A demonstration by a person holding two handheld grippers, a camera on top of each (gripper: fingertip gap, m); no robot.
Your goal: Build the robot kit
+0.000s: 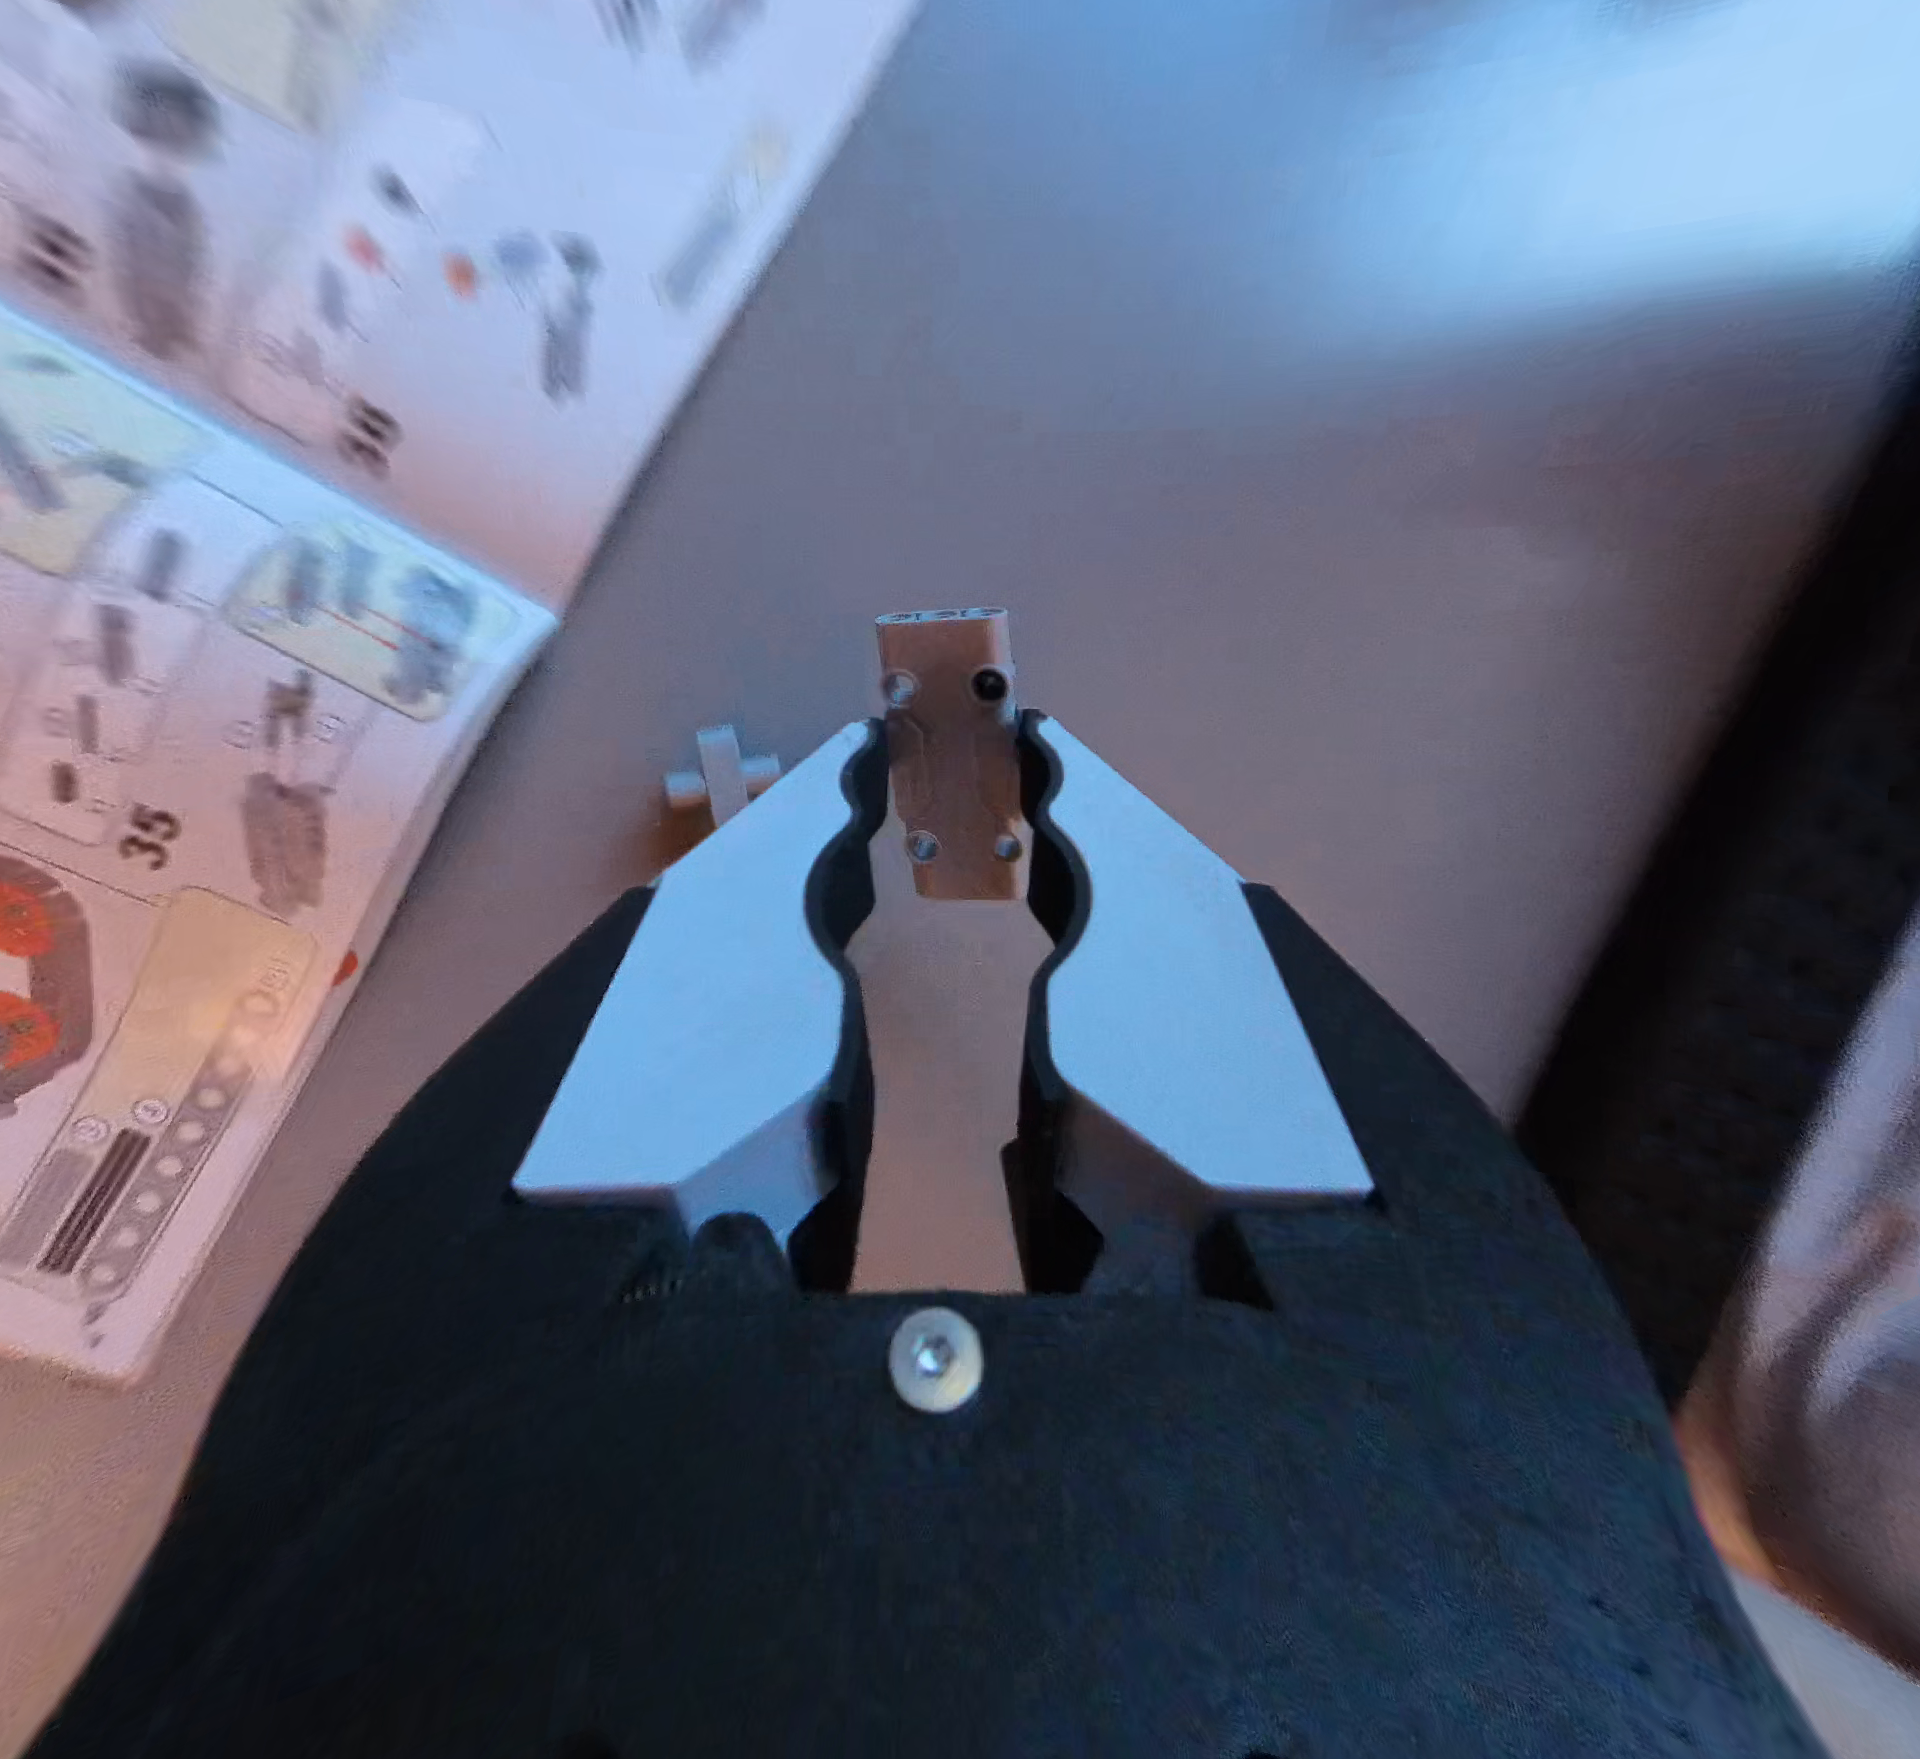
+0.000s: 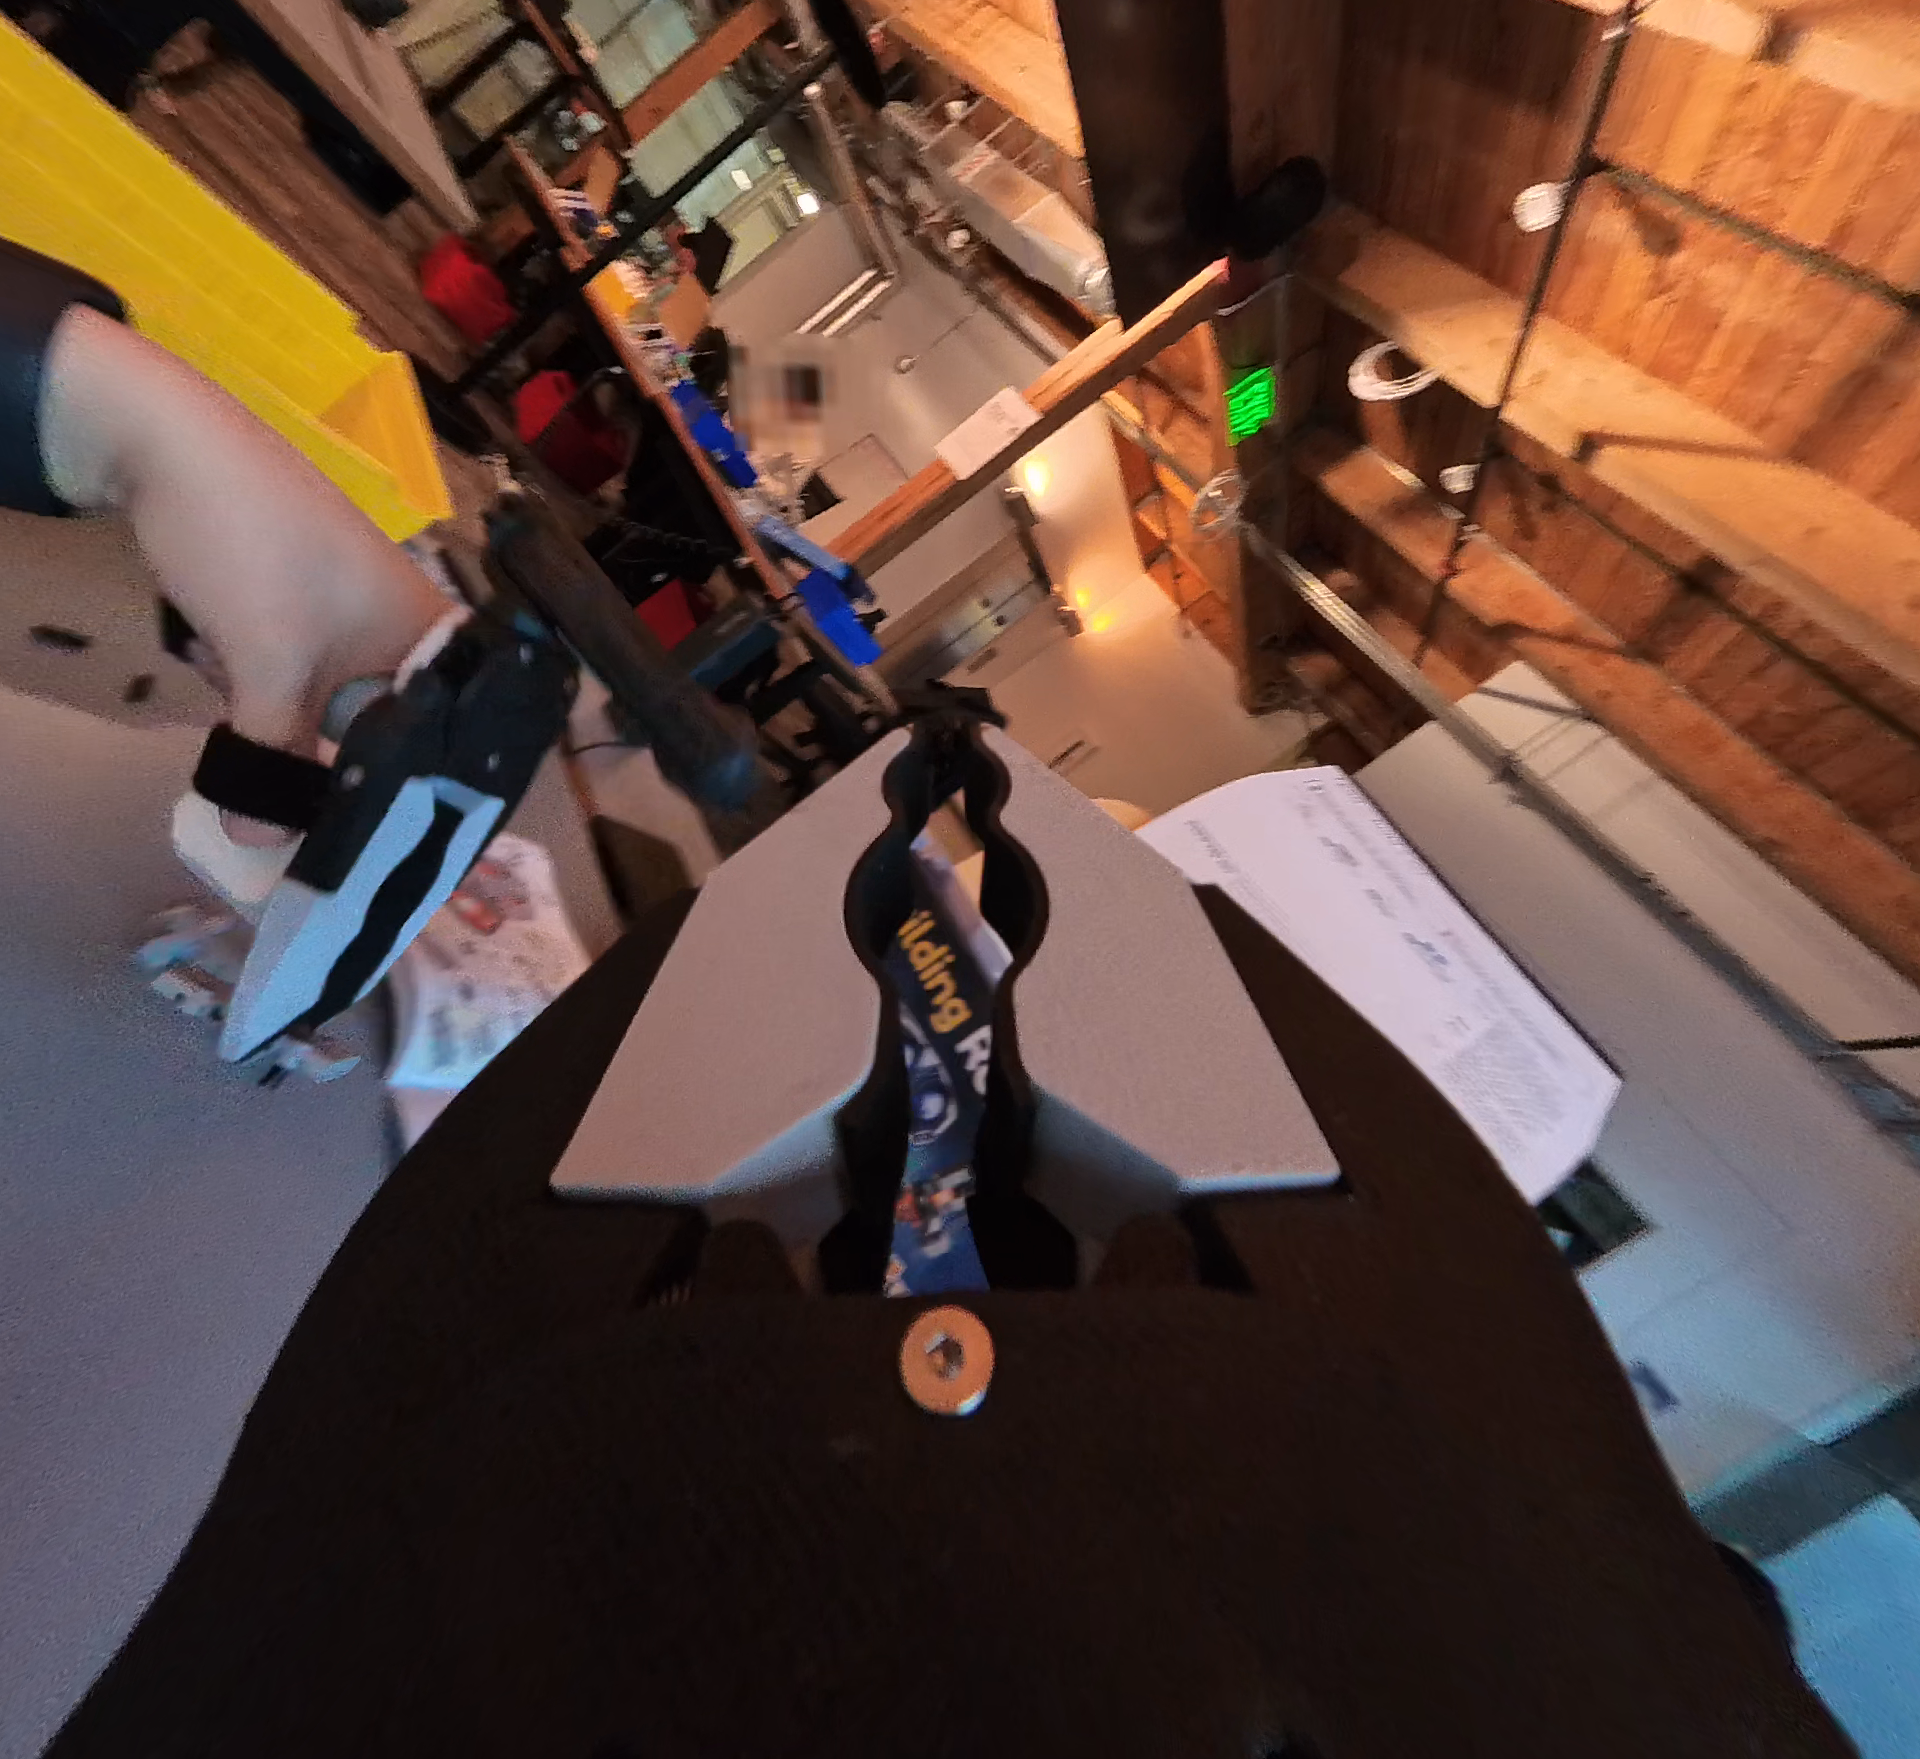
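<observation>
In the left wrist view my left gripper (image 1: 951, 733) is shut on a small pale flat toy beam (image 1: 951, 774) with round holes. The beam sticks out past the fingertips above a grey table (image 1: 1195, 359). A small white cross-shaped piece (image 1: 722, 764) lies just behind the left finger. In the right wrist view my right gripper (image 2: 948, 759) is shut on a small black piece (image 2: 951, 707), held up in the air and tilted. The left gripper (image 2: 275, 1034) also shows there at the left, held by a hand (image 2: 239, 546) and pointing down at the table.
An open instruction booklet (image 1: 260, 359) lies on the table at the left; it also shows in the right wrist view (image 2: 488, 961). A printed sheet (image 2: 1403, 961) lies at the right. A yellow bin (image 2: 208, 275) stands at the far left. A printed dark blue item (image 2: 935, 1034) lies under the right gripper. My hands' fingertips stand some 25 centimeters from each other.
</observation>
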